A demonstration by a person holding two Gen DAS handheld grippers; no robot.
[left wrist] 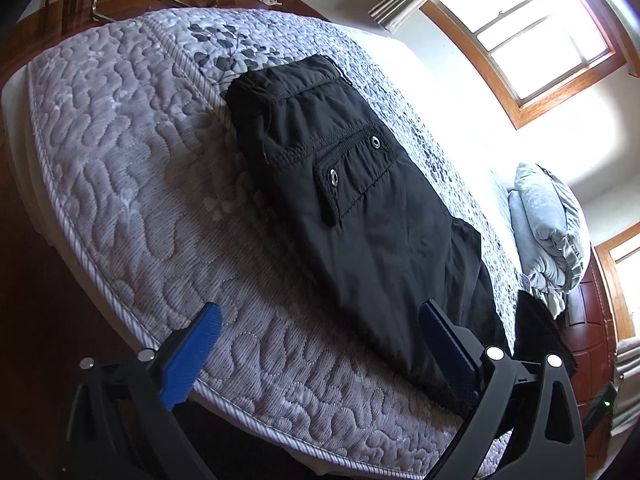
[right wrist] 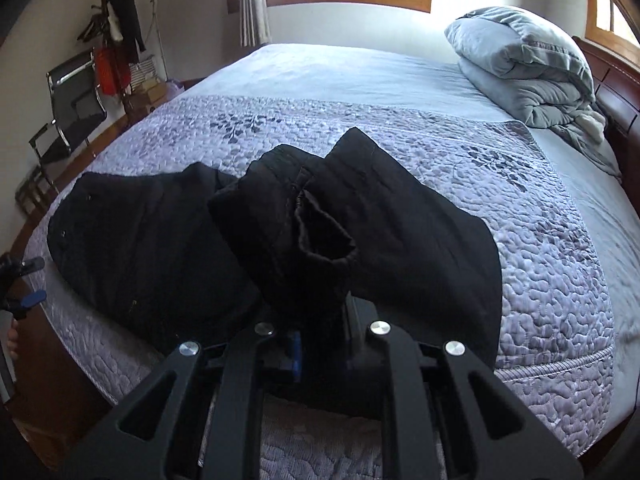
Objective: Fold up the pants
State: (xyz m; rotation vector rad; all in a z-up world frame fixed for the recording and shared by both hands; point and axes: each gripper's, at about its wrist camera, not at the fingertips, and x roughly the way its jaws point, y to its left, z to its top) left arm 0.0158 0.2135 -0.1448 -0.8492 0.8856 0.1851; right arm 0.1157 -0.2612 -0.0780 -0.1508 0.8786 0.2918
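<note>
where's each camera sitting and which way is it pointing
Left wrist: on the left gripper at the bed's edge, looking along the black pants toward a window; its blue fingers show, spread.
Right wrist: on the right gripper, facing across the bed toward the folded duvet; fingers shut on the pants' cuff.
Shared: pants, bed, duvet.

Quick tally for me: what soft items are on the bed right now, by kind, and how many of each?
Black pants: 1, lying on the quilt, leg end gripped by the right gripper
Grey folded comforter: 1, near the headboard
Purple quilted bedspread: 1
Total: 3
The left gripper is open and holds nothing.
</note>
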